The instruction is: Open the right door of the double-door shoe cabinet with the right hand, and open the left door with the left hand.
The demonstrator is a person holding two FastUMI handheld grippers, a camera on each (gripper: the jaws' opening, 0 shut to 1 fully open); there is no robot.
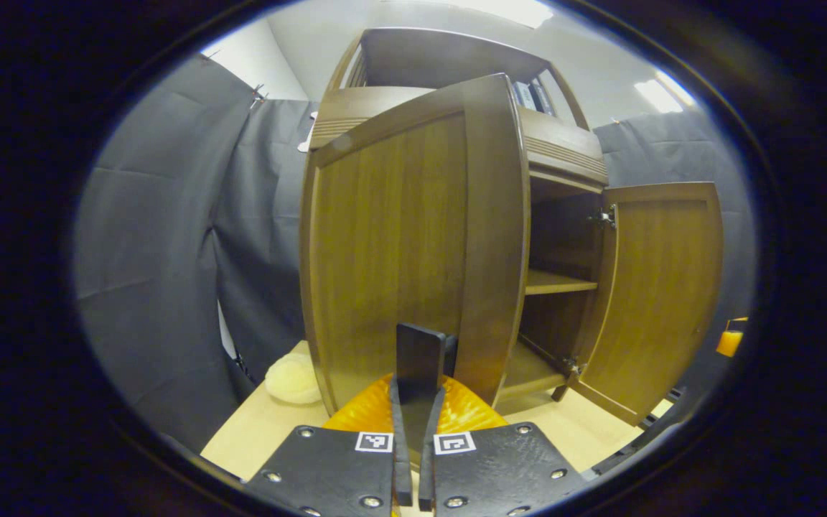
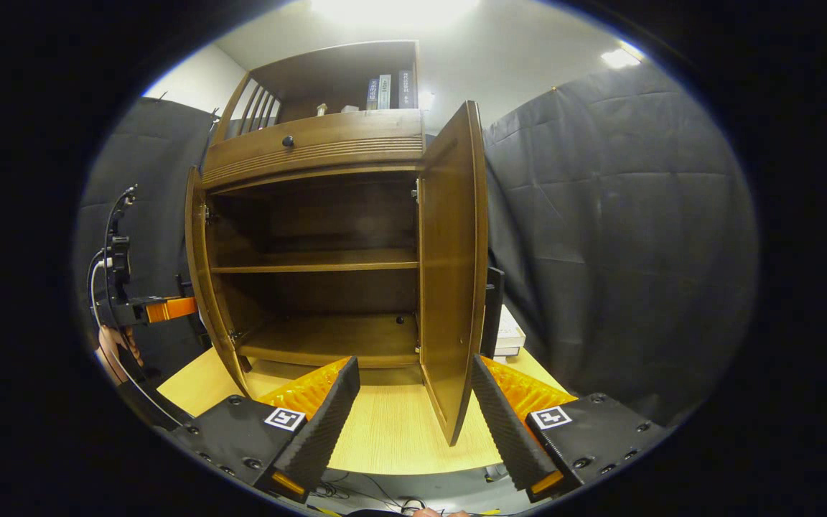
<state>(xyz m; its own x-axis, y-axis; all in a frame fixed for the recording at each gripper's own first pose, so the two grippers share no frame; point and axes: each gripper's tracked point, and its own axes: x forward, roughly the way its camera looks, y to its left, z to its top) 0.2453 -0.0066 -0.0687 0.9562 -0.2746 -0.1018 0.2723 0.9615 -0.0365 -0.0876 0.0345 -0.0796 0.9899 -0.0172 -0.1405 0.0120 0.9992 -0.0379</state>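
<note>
Dark grey cloth walls [image 2: 622, 215] close in the booth around a brown wooden double-door shoe cabinet [image 2: 320, 151] standing on a pale wooden tabletop [image 2: 385, 431]. Both cabinet doors stand swung out: in the right gripper view the right door [image 2: 453, 266] is edge-on, and the left door [image 2: 202, 280] hangs open at the cabinet's far side, baring two inner shelves [image 2: 313, 260]. The right gripper [image 2: 413, 402] has its fingers spread wide, the right door's lower corner between them without touching either. In the left gripper view the left gripper [image 1: 415, 438] has its fingers drawn together, nearly touching, just before the left door's [image 1: 399, 251] free edge; whether they pinch anything I cannot tell. A cream fluffy lump [image 1: 291, 379] lies beside the cabinet's base, and books [image 2: 387, 91] stand on its top shelf.
</note>
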